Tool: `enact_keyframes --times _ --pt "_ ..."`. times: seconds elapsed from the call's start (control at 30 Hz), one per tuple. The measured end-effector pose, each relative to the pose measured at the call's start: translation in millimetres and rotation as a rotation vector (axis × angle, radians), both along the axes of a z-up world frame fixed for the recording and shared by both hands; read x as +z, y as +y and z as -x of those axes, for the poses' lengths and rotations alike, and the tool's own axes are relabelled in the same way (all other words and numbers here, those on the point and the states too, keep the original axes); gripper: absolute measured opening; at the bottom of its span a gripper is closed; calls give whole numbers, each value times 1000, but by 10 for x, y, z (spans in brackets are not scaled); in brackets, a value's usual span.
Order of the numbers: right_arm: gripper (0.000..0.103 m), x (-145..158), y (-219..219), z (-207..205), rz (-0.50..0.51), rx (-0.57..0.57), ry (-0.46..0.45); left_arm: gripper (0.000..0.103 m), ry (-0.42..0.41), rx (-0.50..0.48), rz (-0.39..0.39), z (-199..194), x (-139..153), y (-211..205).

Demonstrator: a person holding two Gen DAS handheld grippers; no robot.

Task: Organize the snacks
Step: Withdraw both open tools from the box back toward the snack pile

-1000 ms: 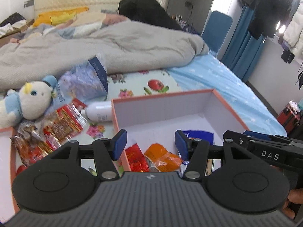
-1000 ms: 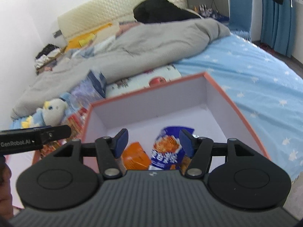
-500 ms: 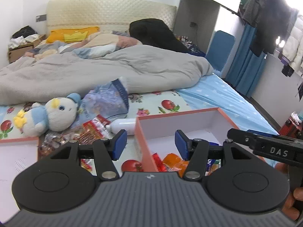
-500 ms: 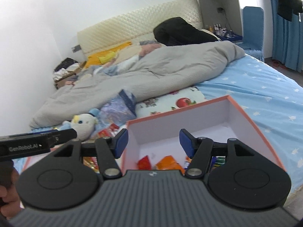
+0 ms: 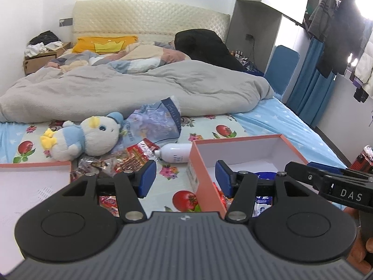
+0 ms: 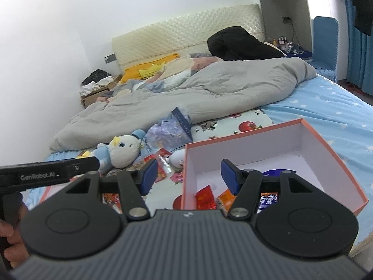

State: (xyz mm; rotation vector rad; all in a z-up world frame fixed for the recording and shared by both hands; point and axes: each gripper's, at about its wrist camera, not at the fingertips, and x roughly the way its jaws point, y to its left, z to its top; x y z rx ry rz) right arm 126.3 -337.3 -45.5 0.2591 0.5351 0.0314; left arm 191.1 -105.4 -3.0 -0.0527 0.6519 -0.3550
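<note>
Snacks lie in two places on the bed. Some already sit inside the orange-rimmed box [image 6: 310,130] near the bed's foot edge: a red packet [image 6: 205,197], an orange one and a blue bag [image 6: 271,196]. A loose pile of red wrappers [image 5: 132,157] rests on the flowered sheet beside the box's left wall, just in front of a plush toy [image 5: 93,137] and touching a white bottle [image 5: 176,152] lying on its side.

Your left gripper [image 5: 183,182] hangs released, nothing between its blue pads, aimed at the gap between pile and box. Your right gripper [image 6: 186,175] is likewise unclenched and empty, straddling the box's left wall.

The loose pile lies ahead and to the left of both tools, its long axis running roughly left to right; your left hand looks nearer to it.
</note>
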Motion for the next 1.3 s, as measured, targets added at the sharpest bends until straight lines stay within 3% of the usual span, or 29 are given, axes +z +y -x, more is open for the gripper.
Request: enact_keyframes --times 0.8,0.93,1.3 --pt "62 -221 809 394 51 157 30 62 16 129 -3 717 -199 833" --pt "62 -274 899 440 45 173 45 62 -6 143 -55 840 -218 923" --pt "62 -328 1098 650 57 208 77 62 45 172 4 1028 -373 1164"
